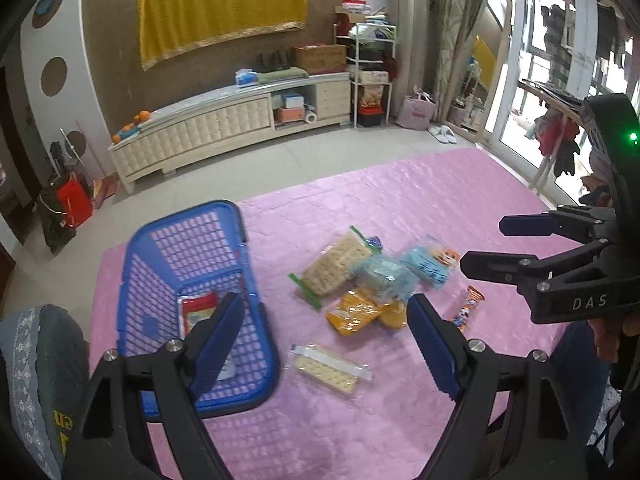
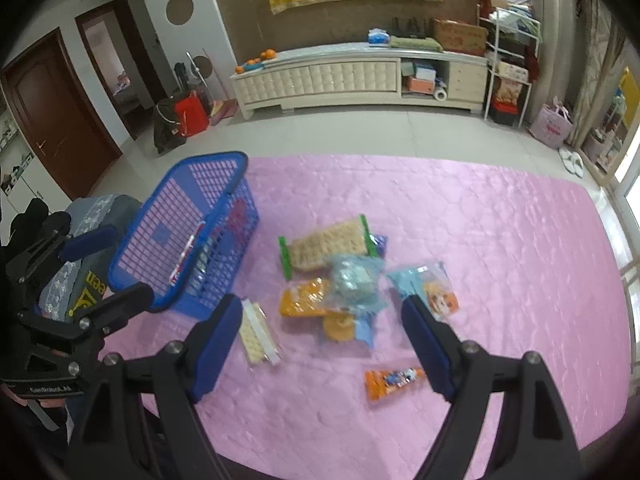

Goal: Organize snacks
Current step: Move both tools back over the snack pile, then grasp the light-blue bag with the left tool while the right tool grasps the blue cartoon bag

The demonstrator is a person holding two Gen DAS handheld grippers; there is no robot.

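Pink mat (image 2: 500, 240): blue basket (image 2: 208, 168) beside snack pile (image 2: 344, 276).

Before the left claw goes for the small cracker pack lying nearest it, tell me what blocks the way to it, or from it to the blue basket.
Nothing visible blocks either way. The left claw hangs open above the pink mat, the cracker pack lies alone just ahead, and only bare mat separates it from the blue basket.

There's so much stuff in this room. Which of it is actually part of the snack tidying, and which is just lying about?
Part of the job:
- blue basket, red packet already inside
- cracker pack
- small cracker pack
- orange packs
- pale blue packs
- orange tube

Just lying about:
- slippers
- pink bag
- oranges on the cabinet
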